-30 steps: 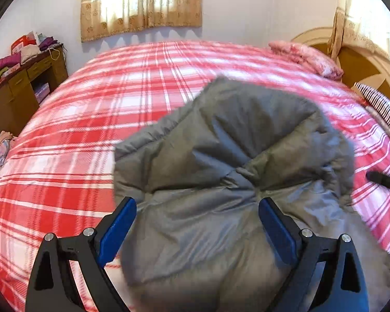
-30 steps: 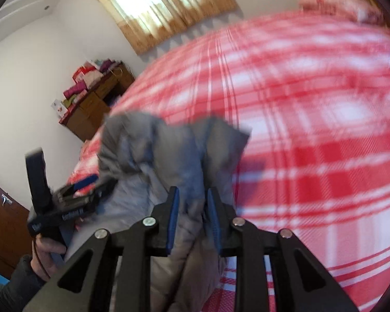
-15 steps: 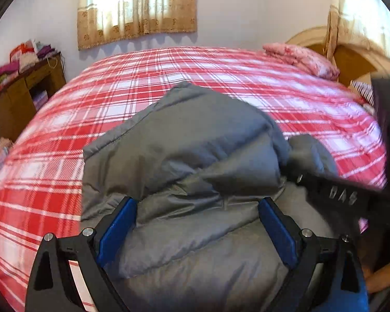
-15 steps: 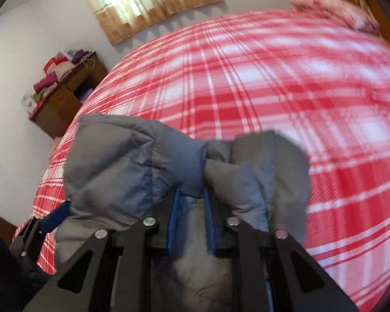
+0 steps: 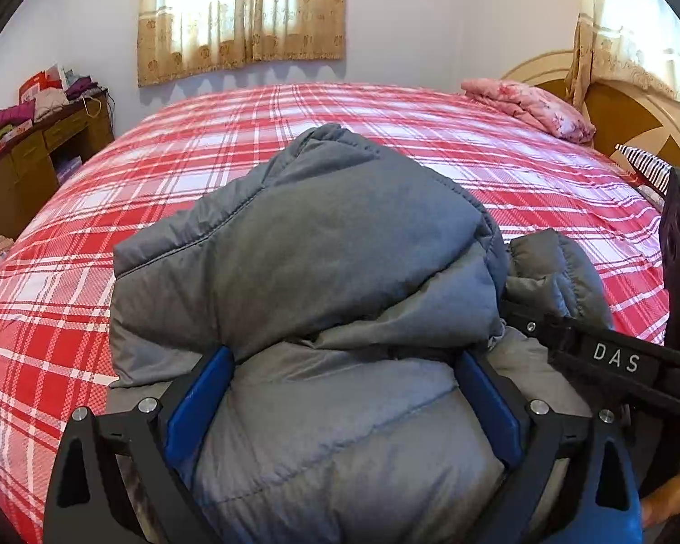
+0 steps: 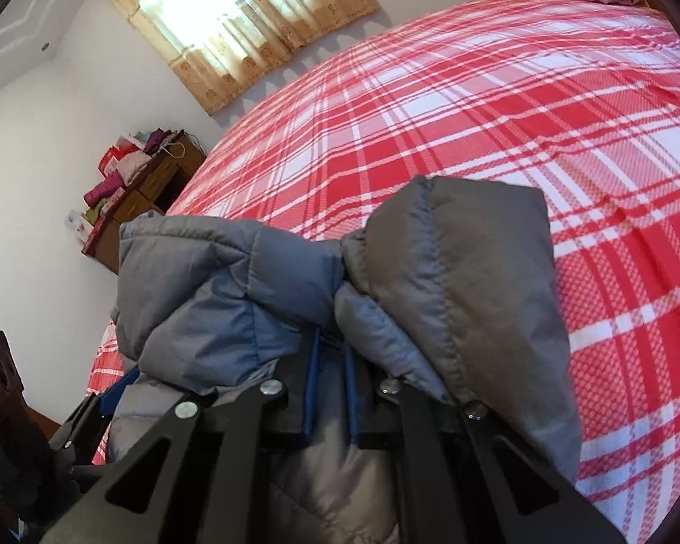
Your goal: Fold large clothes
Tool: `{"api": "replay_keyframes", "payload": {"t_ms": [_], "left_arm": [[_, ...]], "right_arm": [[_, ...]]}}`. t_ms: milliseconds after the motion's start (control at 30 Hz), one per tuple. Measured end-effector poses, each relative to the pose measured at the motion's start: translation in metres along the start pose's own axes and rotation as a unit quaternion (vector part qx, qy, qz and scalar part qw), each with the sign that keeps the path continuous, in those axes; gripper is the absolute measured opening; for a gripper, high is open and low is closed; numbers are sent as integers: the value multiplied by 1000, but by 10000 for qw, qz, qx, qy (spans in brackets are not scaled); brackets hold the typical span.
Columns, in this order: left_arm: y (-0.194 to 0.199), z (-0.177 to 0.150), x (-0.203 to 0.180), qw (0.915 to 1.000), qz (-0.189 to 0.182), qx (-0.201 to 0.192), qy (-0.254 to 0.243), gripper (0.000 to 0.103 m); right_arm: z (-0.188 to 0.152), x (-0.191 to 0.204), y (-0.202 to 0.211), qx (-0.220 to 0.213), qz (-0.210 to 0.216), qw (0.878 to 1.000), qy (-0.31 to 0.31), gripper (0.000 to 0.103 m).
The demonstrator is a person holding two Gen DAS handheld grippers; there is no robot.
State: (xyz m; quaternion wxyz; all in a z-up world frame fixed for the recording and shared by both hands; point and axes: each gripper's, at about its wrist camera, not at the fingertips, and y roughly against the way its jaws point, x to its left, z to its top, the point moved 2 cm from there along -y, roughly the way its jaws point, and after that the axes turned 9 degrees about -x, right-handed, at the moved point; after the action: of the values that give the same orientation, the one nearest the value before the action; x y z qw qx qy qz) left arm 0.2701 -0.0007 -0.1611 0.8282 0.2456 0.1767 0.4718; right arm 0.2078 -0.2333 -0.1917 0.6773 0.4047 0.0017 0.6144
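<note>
A puffy grey jacket (image 5: 322, 249) lies bunched and folded over itself on the red plaid bed (image 5: 385, 127). My left gripper (image 5: 344, 403) stands open and wide. The jacket's lower bulk bulges up between its blue pads (image 5: 199, 403), and the folded-over part rests just beyond them. My right gripper (image 6: 331, 385) has its jaws closing, with a pinch of the jacket (image 6: 467, 281) pressed between its narrow blue pads. In the left wrist view the right gripper (image 5: 507, 313) reaches in from the right edge at the jacket's right side.
A pink folded quilt (image 5: 530, 109) and a striped pillow (image 5: 643, 163) lie by the wooden headboard (image 5: 621, 113) at the right. A wooden desk (image 5: 36, 158) piled with clothes stands left of the bed. Plaid bedspread (image 6: 521, 90) stretches beyond the jacket.
The right gripper came down and in from the right with its fold of jacket, its jaws narrowing on the fabric. The left gripper sank closer, so the jacket now fills the gap between its fingers.
</note>
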Motion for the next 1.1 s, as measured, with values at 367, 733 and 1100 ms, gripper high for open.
{"api": "replay_keyframes", "payload": {"t_ms": [367,733,1100], "left_arm": [[103,7,119,9917,-61,-300,1253,98],[64,-54,116,9564,-1303,468,2573,98],[44,-52,75,9464,-1967,437,2524,99]], "right_arm": [[28,-28,114,-374,191,9991,-86,84],[-26,-37,73,429,477,9979,-111,84],[-29,-11,34,1178,1212,9847,414,89]]}}
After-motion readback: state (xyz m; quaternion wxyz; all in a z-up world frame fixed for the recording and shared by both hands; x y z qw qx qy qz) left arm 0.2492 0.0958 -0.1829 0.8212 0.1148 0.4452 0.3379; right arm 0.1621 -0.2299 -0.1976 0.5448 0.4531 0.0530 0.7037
